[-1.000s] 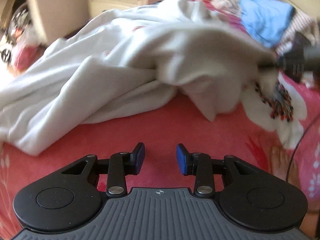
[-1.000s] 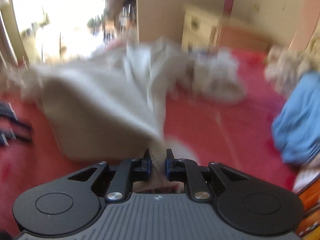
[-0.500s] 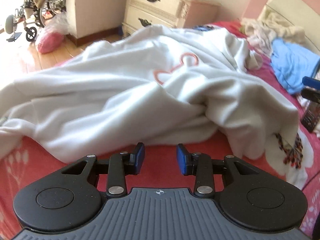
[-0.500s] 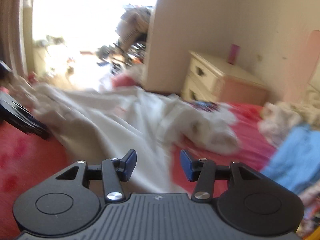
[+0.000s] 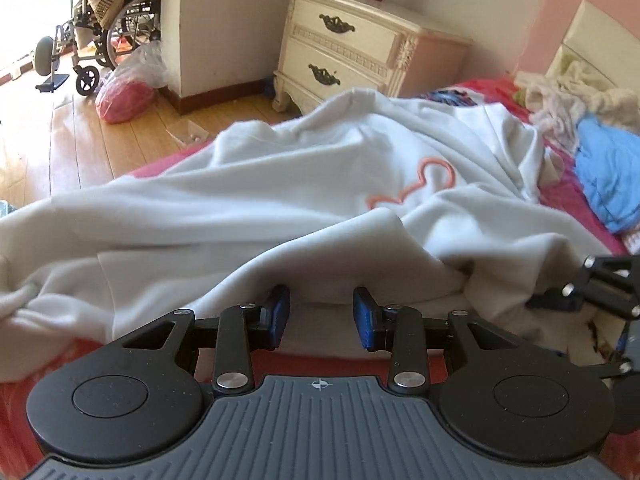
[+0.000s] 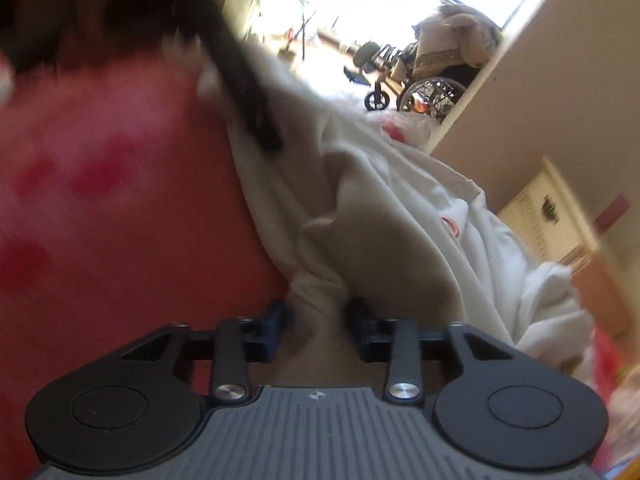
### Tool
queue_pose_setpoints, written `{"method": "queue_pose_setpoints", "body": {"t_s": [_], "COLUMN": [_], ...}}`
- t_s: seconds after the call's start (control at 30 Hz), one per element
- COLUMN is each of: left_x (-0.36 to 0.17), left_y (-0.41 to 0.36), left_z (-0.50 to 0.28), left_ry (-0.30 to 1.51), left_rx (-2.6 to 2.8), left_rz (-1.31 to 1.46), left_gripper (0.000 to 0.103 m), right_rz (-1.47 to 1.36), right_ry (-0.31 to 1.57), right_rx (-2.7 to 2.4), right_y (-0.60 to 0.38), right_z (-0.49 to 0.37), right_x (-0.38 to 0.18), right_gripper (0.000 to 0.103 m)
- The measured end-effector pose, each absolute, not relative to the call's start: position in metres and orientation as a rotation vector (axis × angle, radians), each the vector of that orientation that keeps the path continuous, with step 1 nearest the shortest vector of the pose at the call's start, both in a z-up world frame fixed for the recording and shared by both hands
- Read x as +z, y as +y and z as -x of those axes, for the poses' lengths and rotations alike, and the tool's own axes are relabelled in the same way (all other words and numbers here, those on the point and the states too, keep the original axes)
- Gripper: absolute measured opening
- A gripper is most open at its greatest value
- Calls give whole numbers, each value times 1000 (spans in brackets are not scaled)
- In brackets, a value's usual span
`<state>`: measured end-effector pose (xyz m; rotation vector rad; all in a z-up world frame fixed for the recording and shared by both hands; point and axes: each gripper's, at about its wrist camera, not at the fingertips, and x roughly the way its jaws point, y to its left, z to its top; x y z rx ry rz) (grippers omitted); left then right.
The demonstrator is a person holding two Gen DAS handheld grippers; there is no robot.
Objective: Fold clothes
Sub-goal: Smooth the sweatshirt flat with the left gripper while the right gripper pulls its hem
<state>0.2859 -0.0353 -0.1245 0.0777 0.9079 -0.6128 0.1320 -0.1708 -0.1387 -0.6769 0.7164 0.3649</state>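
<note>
Presently catalogued, one moment of a clothes-folding job on a bed.

Item: white sweatshirt, with a pink outline motif on its chest. Location: spread in loose heaps across the red bedsheet, its far part reaching toward the bed edge nearest the cream nightstand. Condition: rumpled, unfolded. A second ago it hung bunched and lifted; now it lies lower and wider, motif uppermost.

Item: left tool. State: released, blue pads parted with nothing pressed between them. Position: at the near hem, a drooping fold of the garment just beyond the pads; a second ago it was well short of the cloth, over bare sheet.

Item: right tool. State: jaws closing. A second ago they pinched cloth, half a second ago they stood wide and empty; now a bunched corner of the sweatshirt lies between them, though blur hides whether the pads press yet. It also shows at the right edge of the left wrist view, at the garment's near corner.

Other stock: blue garment and pale crumpled clothes toward the headboard, untouched; wheelchair on the wooden floor.

Assessment: the garment seems to have been shaken out, dropped and re-approached. Both tools now sit at its near edge, so the likely next step is a paired grasp there to pull it flat. No fold is made yet.
</note>
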Motion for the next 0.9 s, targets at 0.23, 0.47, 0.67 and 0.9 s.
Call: {"method": "queue_pose_setpoints", "body": {"t_s": [0.23, 0.47, 0.67, 0.9], "left_x": [-119, -108, -97, -113], "left_y": [-23, -2, 16, 7], "left_z": [-293, -287, -267, -245], "left_ry": [905, 928, 992, 1089], "left_rx": [-602, -598, -628, -670], "left_rz": [-25, 14, 25, -38], "left_gripper": [34, 34, 39, 43], "right_rz": [80, -540, -630, -539], "right_ry": [818, 861, 926, 1029], "right_rx": [528, 871, 904, 425], "right_y": [-235, -304, -313, -344], "right_z": [-141, -131, -131, -137], "right_x": [-75, -64, -90, -129], "right_gripper": [13, 13, 13, 18]}}
